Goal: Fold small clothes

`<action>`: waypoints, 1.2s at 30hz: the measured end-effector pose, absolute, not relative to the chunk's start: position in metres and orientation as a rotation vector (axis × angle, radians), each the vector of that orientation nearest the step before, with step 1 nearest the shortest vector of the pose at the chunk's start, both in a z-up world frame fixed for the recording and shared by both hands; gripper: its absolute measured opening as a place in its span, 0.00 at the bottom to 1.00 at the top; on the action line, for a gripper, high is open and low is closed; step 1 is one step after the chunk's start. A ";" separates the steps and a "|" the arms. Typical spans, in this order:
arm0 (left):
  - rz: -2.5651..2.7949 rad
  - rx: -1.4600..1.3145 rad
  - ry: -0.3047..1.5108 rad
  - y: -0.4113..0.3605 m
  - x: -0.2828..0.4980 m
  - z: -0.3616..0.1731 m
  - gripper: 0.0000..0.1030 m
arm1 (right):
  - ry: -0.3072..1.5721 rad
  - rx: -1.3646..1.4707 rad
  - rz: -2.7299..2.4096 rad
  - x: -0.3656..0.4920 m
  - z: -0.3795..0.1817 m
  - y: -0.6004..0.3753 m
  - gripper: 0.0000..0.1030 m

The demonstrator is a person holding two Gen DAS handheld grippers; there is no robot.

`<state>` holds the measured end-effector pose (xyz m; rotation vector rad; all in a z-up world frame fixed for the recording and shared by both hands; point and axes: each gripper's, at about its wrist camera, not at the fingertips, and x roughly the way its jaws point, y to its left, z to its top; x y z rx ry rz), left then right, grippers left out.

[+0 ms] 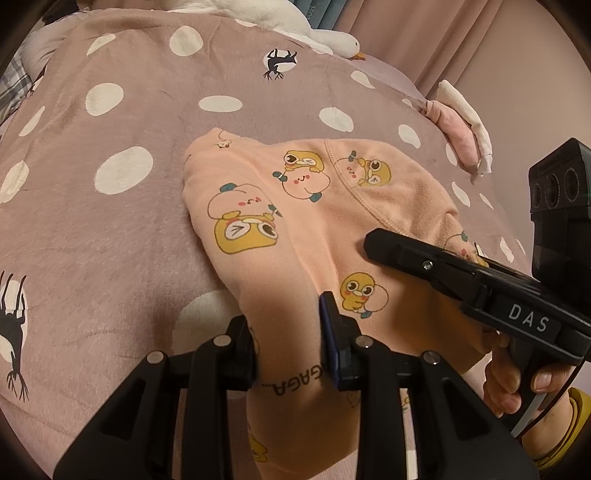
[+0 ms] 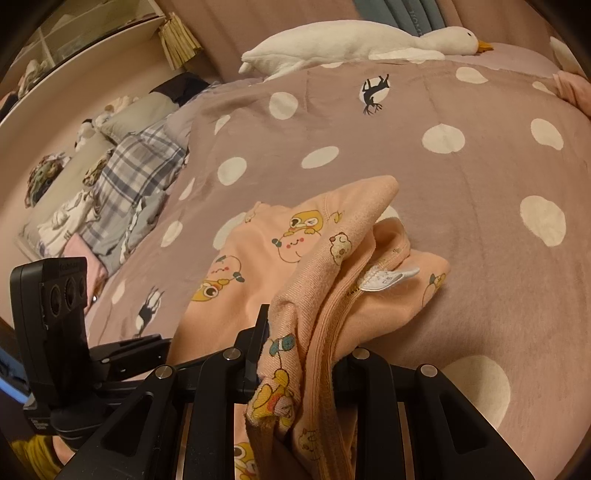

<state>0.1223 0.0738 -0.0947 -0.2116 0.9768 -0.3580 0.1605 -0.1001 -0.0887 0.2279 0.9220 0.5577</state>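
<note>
A small peach garment (image 1: 295, 229) printed with cartoon ducks lies on the mauve polka-dot blanket (image 1: 110, 229). My left gripper (image 1: 290, 332) is shut on a fold of its near edge. My right gripper (image 2: 299, 343) is shut on another bunched part of the garment (image 2: 325, 266), lifted so the cloth drapes over the jaws and a white label (image 2: 388, 275) shows. In the left wrist view the right gripper (image 1: 373, 243) reaches in from the right over the garment. In the right wrist view the left gripper's body (image 2: 55, 314) shows at the far left.
A white plush goose (image 2: 354, 42) lies along the blanket's far edge. A pink and white bundle of cloth (image 1: 461, 129) sits at the far right. A plaid blanket and pillows (image 2: 129, 173) lie to the left, by a shelf (image 2: 74, 33).
</note>
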 end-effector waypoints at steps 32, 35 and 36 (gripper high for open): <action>-0.356 -0.204 1.001 0.069 0.135 -0.105 0.29 | 0.948 0.235 0.549 0.165 -0.097 -0.101 0.25; -0.355 -0.204 1.002 0.069 0.134 -0.104 0.30 | 0.951 0.233 0.548 0.165 -0.098 -0.101 0.25; -0.355 -0.203 1.002 0.069 0.135 -0.105 0.30 | 0.952 0.234 0.547 0.166 -0.098 -0.102 0.25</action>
